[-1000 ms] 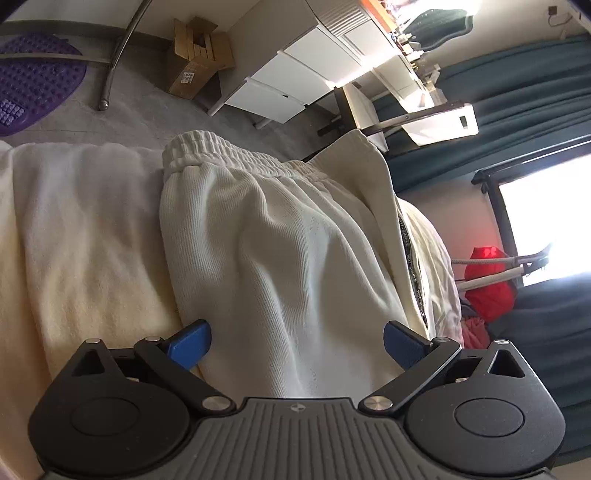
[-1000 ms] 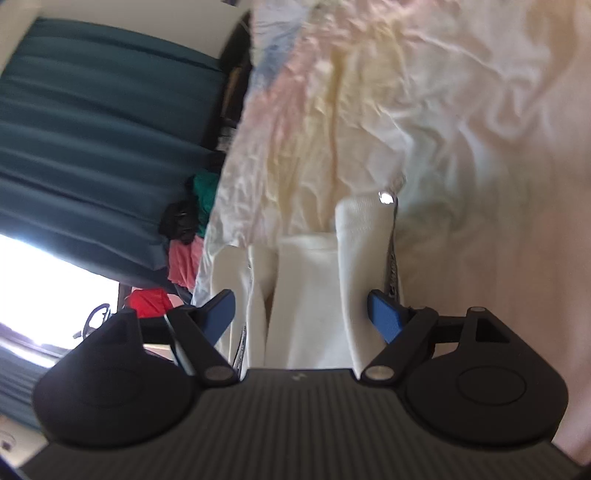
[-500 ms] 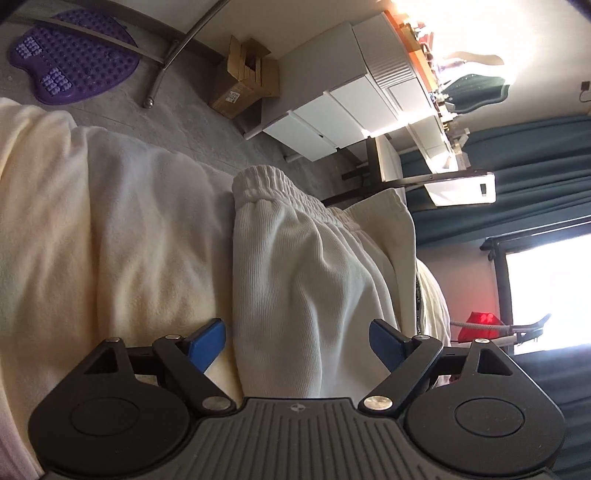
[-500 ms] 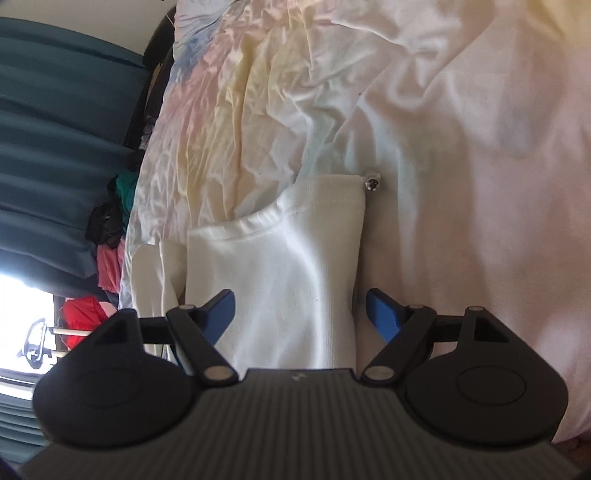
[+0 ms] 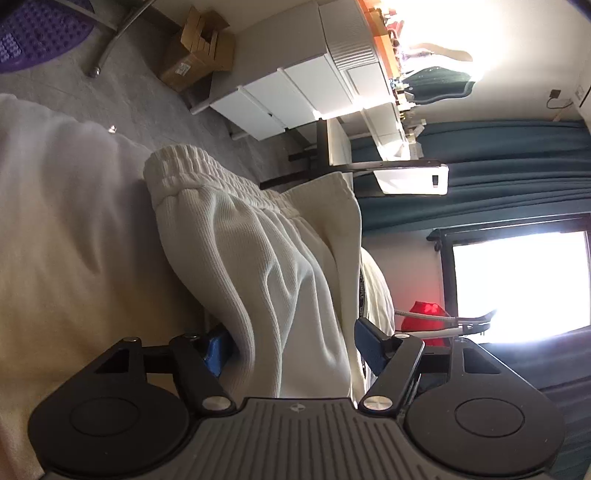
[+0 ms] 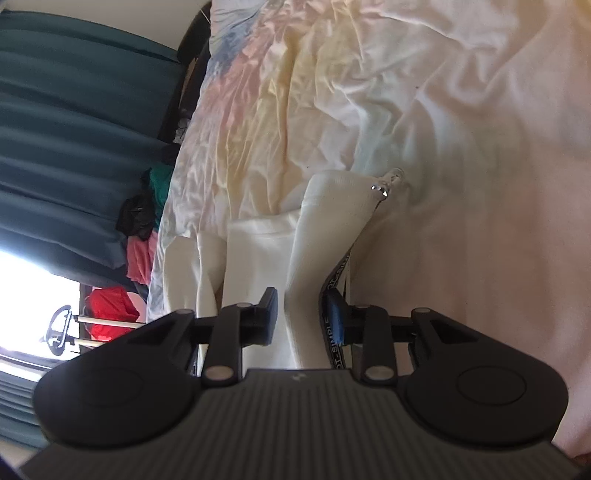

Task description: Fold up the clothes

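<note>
A pair of cream ribbed trousers (image 5: pixel 258 258) with an elastic waistband lies folded on the bed. My left gripper (image 5: pixel 291 343) is shut on a thick bunch of the trousers' cloth. In the right wrist view my right gripper (image 6: pixel 303 317) is shut on the trousers' leg end (image 6: pixel 332 206) and on a black printed strap (image 6: pixel 334 295) with a metal tip.
The bed has a pale wrinkled sheet (image 6: pixel 443 110) and a cream blanket (image 5: pixel 74 221). Beyond the bed's edge are grey floor, a cardboard box (image 5: pixel 199 48), white drawers (image 5: pixel 295 92), a purple mat (image 5: pixel 33 33), teal curtains (image 6: pixel 74 129) and a bright window (image 5: pixel 517 280).
Both grippers have closed from open onto the trousers. The right one has gathered the leg end and strap, which now stand bunched and narrower.
</note>
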`<state>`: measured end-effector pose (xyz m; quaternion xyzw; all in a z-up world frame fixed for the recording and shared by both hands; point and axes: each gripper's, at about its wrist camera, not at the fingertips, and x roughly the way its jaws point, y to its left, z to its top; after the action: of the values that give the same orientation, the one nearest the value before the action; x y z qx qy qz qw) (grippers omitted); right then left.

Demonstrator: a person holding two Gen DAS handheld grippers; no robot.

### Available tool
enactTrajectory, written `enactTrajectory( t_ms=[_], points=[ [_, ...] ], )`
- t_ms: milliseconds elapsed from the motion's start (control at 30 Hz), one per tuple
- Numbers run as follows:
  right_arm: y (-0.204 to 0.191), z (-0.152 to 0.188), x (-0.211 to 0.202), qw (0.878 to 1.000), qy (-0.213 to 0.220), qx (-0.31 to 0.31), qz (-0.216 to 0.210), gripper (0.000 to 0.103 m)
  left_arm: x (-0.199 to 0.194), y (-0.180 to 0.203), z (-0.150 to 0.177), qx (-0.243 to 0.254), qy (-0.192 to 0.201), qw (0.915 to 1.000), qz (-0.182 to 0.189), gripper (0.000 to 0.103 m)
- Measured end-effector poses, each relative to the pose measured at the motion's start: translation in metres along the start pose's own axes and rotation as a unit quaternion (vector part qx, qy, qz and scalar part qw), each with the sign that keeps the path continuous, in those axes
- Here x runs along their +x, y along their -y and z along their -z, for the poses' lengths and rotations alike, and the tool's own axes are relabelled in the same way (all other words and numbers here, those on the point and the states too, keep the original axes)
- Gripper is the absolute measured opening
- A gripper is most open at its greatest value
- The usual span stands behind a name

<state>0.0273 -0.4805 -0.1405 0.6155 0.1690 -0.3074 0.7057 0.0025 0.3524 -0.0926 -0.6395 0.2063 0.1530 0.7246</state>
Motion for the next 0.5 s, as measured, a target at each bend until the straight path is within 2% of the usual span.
enactTrajectory(
  t_ms=[133,200,233,267,300,333,367,500],
  points=[
    [0.009,-0.003,0.010,0.998,0.001,0.017,0.056,0.033,0.015,-0.005,-0.002,0.006,-0.019,0.9988,-0.045,0.057],
    [0.016,-0.003,0.015,0.998,-0.011,0.034,0.057,0.032,0.018,-0.002,-0.001,0.018,-0.016,0.9983,-0.054,0.053],
    [0.017,-0.002,0.015,0.998,-0.011,0.035,0.051,0.032,0.018,-0.001,-0.001,0.023,-0.013,0.9979,-0.059,0.046],
    [0.015,-0.002,0.015,0.999,-0.009,0.028,0.043,0.030,0.018,0.000,-0.001,0.027,-0.009,0.9975,-0.065,0.036],
    [0.013,-0.001,0.014,0.999,-0.006,0.020,0.037,0.015,0.017,0.000,-0.002,0.028,-0.006,0.9974,-0.067,0.030],
    [0.010,-0.001,0.012,0.999,-0.002,0.008,0.032,0.011,0.016,-0.001,-0.003,0.024,-0.004,0.9977,-0.063,0.019],
    [0.006,0.001,0.009,1.000,0.002,-0.004,0.026,0.010,0.015,-0.003,-0.005,0.020,-0.003,0.9981,-0.057,0.015],
    [-0.005,0.005,-0.011,0.999,0.032,-0.040,-0.006,0.008,-0.006,-0.005,-0.006,-0.006,0.026,0.9996,0.012,0.010]
  ],
)
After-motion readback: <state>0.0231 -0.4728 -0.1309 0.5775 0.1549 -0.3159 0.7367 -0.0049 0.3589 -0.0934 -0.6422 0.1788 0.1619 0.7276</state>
